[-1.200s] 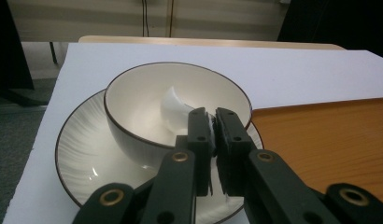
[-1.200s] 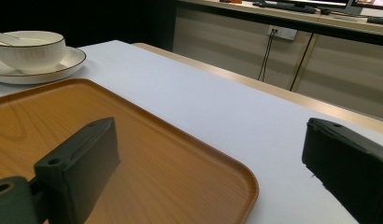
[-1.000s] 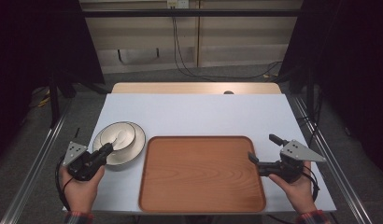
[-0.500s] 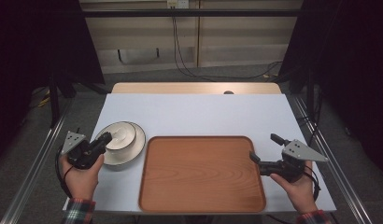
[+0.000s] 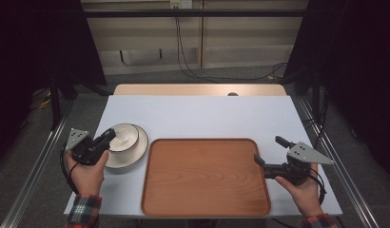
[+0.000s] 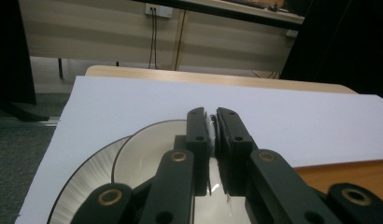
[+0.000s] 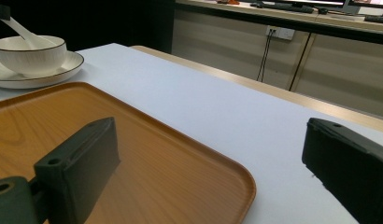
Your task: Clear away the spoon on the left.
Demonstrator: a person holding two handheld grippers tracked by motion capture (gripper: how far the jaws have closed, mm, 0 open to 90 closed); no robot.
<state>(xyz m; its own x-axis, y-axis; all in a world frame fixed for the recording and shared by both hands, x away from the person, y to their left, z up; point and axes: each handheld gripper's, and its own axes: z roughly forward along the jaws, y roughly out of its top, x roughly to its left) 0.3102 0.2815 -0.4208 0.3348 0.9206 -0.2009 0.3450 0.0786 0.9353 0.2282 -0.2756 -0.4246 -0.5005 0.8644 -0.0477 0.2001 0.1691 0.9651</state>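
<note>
White table (image 5: 207,114), left gripper (image 6: 211,135) jaws clamped on spoon (image 7: 22,31) in bowl (image 5: 124,137).

One wooden tray (image 5: 206,176), one bowl (image 5: 124,137), one plate (image 5: 136,151), one spoon (image 7: 21,30), two grippers

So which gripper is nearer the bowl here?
Left. The left gripper is over the bowl, jaws closed on a white spoon handle; the right gripper sits beyond the tray.

Overhead forward-down view; two low close views sharing tray (image 5: 206,176)
</note>
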